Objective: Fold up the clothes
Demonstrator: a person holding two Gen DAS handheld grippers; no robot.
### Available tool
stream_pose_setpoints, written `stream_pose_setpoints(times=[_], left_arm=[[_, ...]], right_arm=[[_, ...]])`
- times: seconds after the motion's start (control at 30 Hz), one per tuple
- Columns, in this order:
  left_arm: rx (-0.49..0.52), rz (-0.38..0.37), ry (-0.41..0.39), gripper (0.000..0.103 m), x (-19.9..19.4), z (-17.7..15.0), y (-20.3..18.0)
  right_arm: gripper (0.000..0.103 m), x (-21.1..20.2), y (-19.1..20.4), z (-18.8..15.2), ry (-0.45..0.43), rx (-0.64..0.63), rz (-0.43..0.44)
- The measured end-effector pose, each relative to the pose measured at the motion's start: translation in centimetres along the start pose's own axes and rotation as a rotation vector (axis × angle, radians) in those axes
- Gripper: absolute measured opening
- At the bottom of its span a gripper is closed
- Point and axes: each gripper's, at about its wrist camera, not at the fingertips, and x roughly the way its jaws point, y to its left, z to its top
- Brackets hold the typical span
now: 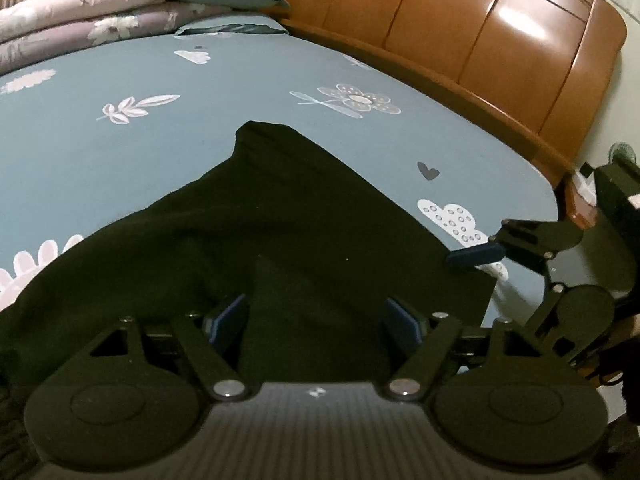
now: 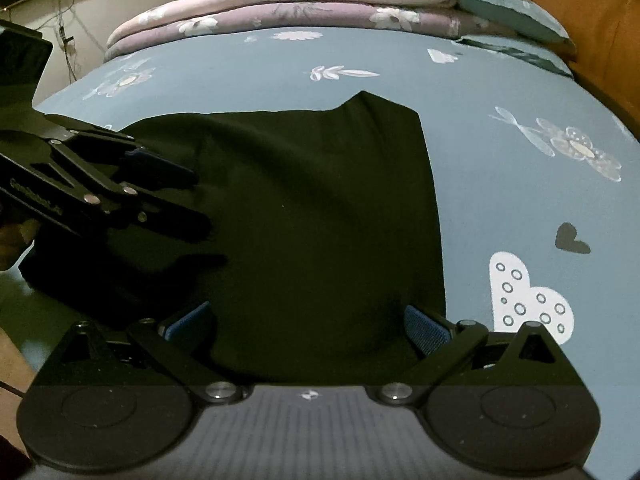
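Taking the dark garment as the landmark, and going left to right across the bed: at the garment's left side the left claw reaches in over the cloth, angled down. In its own view its blue pads stand well apart with dark fabric lying between them, and neither pad can be seen pressing on it, so it reads as open and holding nothing. It is probably placed there to take the near left edge for a fold.

The garment itself lies spread flat on the blue flowered sheet, one narrower part, perhaps a sleeve or corner, sticking up at its far edge. Its right edge runs straight and clean.

At the garment's near right corner sits the right claw, also wide open, cloth lying between its pads with no grip visible. The two claws so flank the near hem, which would suit lifting it together.

Beyond the garment's far edge the sheet is bare up to the stacked quilts and pillows, giving room to carry the hem forward. Right of the garment there is open sheet as far as the wooden headboard.
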Motion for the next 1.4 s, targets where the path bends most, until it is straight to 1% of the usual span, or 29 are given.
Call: stream_pose_setpoints(times=[0.1, 0.13, 0.2, 0.23, 0.27, 0.3, 0.33, 0.37, 0.5, 0.53, 0.6, 0.63, 0.67, 0.73, 0.77, 0.83, 0.93, 1.07, 1.1, 1.23, 1.33, 1.4], left_arm=[[-0.015, -0.009, -0.002, 0.078, -0.2, 0.1, 0.0], [-0.022, -0.015, -0.001, 0.080, -0.2, 0.1, 0.1], [-0.044, -0.034, 0.006, 0.087, -0.1, 0.2, 0.3], [-0.056, -0.046, 0.011, 0.089, -0.1, 0.3, 0.4], [-0.061, -0.052, 0.017, 0.093, 0.0, 0.3, 0.4], [-0.059, -0.055, 0.026, 0.096, 0.1, 0.4, 0.2], [-0.056, -0.057, 0.035, 0.101, 0.1, 0.5, 0.1], [-0.054, -0.060, 0.044, 0.102, 0.2, 0.6, -0.1], [0.061, -0.005, 0.060, 0.102, 0.5, 0.3, -1.6], [0.062, 0.007, 0.055, 0.102, 0.3, 0.4, -1.8], [0.062, 0.023, 0.036, 0.098, -0.3, 0.6, -2.2], [0.056, 0.020, 0.012, 0.093, -1.1, 0.8, -2.3], [0.060, 0.012, -0.014, 0.092, -1.9, 1.0, -2.4], [0.090, -0.015, -0.054, 0.092, -3.9, 1.4, -3.0], [0.104, -0.022, -0.061, 0.092, -4.7, 1.4, -3.3], [0.115, -0.045, -0.055, 0.092, -5.7, 1.1, -3.8], [0.097, -0.085, -0.016, 0.092, -5.8, -0.2, -4.1], [0.021, -0.061, 0.065, 0.091, -3.9, -3.0, -3.2], [0.006, -0.055, 0.073, 0.091, -3.6, -3.6, -3.0], [-0.018, -0.034, 0.050, 0.090, -3.9, -5.0, -3.0], [-0.034, -0.028, 0.048, 0.089, -4.7, -4.3, -3.3], [-0.052, -0.023, 0.034, 0.088, -5.7, -3.7, -2.9]], right_arm=[[0.103, 0.1, 0.0, 0.0, 0.008, 0.002, 0.000], [0.103, 0.1, 0.0, 0.0, 0.011, 0.003, 0.000], [0.103, 0.3, 0.0, 0.1, 0.018, 0.005, 0.001], [0.103, 0.3, -0.1, 0.1, 0.021, 0.009, -0.001], [0.103, 0.4, 0.0, 0.1, 0.022, 0.011, -0.004], [0.103, 0.4, 0.0, 0.1, 0.023, 0.011, -0.008], [0.103, 0.4, 0.1, 0.1, 0.023, 0.013, -0.013], [0.103, 0.5, 0.1, 0.1, 0.024, 0.013, -0.017], [0.103, 0.6, 0.2, 0.0, 0.018, 0.011, -0.022], [0.103, 0.6, 0.2, 0.0, 0.012, 0.011, -0.023], [0.103, 0.5, 0.3, 0.0, 0.008, 0.012, -0.027], [0.103, 0.3, 0.3, 0.1, 0.009, 0.017, -0.032], [0.103, -0.1, 0.3, 0.1, 0.003, 0.022, -0.032], [0.103, -1.5, 0.1, 0.0, -0.038, 0.026, -0.010], [0.103, -2.2, 0.0, -0.1, -0.053, 0.019, -0.001], [0.103, -3.4, -0.2, -0.4, -0.068, -0.002, -0.019], [0.103, -4.3, -0.8, -1.0, -0.066, -0.014, -0.067], [0.103, -4.1, -1.6, -2.2, -0.052, 0.016, -0.100], [0.103, -4.0, -1.7, -2.5, -0.049, 0.023, -0.107], [0.103, -3.6, -1.9, -3.2, -0.043, 0.050, -0.106], [0.103, -3.7, -2.3, -2.9, -0.038, 0.067, -0.100], [0.103, -4.1, -2.5, -2.2, -0.041, 0.063, -0.112]])
